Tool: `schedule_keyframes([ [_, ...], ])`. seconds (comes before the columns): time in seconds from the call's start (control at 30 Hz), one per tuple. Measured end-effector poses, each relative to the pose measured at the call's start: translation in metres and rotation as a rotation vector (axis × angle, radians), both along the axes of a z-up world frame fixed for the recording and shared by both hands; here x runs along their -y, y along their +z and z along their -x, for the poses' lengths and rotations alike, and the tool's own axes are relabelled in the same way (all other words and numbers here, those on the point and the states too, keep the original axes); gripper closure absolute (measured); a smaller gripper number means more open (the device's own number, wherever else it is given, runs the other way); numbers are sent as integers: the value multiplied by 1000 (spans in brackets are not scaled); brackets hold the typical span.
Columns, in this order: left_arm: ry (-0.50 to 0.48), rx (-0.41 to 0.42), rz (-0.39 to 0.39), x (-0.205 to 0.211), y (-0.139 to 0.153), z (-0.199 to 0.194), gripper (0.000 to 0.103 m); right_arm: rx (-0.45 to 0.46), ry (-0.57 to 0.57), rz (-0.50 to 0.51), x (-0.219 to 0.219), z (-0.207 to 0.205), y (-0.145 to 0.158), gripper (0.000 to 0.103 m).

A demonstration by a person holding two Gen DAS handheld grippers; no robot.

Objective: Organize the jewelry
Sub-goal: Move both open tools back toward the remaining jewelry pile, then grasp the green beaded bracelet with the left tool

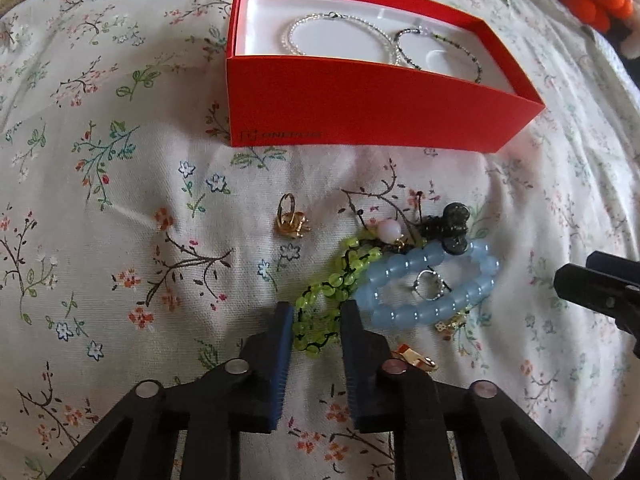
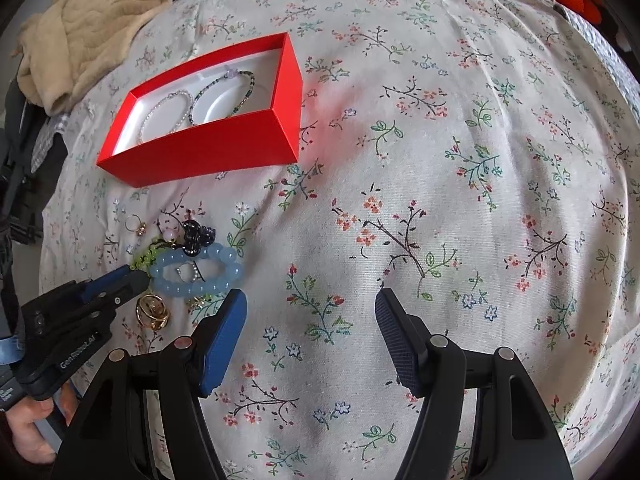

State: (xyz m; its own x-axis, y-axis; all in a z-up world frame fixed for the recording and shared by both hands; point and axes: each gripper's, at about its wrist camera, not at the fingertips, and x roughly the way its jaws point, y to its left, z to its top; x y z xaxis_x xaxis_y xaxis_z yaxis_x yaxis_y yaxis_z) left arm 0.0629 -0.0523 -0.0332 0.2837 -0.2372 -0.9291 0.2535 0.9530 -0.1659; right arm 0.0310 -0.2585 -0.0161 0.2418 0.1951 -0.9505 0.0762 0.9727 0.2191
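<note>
Both tools gape: left tool (image 1: pixel 316 316) straddles the green bead bracelet (image 1: pixel 320 312), strung away toward the red box (image 1: pixel 360 108); right tool (image 2: pixel 312 312) holds nothing.

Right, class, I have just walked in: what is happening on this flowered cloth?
A person is sorting jewelry into a red box, which already holds two beaded bracelets. The left gripper sits open around the green bead bracelet in the loose pile beside a blue bead bracelet. The right gripper hangs open over bare cloth.
</note>
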Motion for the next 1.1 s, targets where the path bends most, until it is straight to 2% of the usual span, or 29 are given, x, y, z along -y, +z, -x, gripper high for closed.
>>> schedule_keyframes([
  [0.1, -1, 7, -12, 4, -2, 0, 97, -2, -2, 0, -1, 0, -1, 33],
  [0.2, 2, 15, -18, 5, -1, 1, 101, -3, 0, 0, -2, -1, -1, 33],
  [0.63, -11, 71, 20, -23, 22, 16, 102, -5, 17, 2, -18, -5, -3, 33],
  [1.1, 13, 66, 38, -78, 22, 34, 102, -22, 35, -47, -58, -23, -18, 33],
])
